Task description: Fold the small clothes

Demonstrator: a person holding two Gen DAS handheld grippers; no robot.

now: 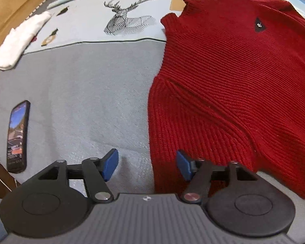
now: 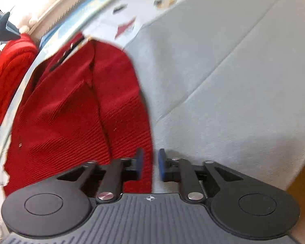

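Note:
A dark red knitted sweater (image 1: pixel 229 77) lies spread on the grey-blue cloth surface (image 1: pixel 87 93), with a small black patch on its chest. My left gripper (image 1: pixel 147 165) is open; its jaws straddle the sweater's near left edge, the right pad over the knit. In the right wrist view the sweater (image 2: pixel 71 105) fills the left side. My right gripper (image 2: pixel 150 163) is narrowly open, with the sweater's right edge between its blue pads; the view is blurred.
A phone (image 1: pixel 17 138) lies at the left of the cloth, and a white folded cloth (image 1: pixel 20 40) at the far left. A deer print (image 1: pixel 124 16) marks the far part. Another red knit (image 2: pixel 8 71) is bunched at the far left of the right wrist view.

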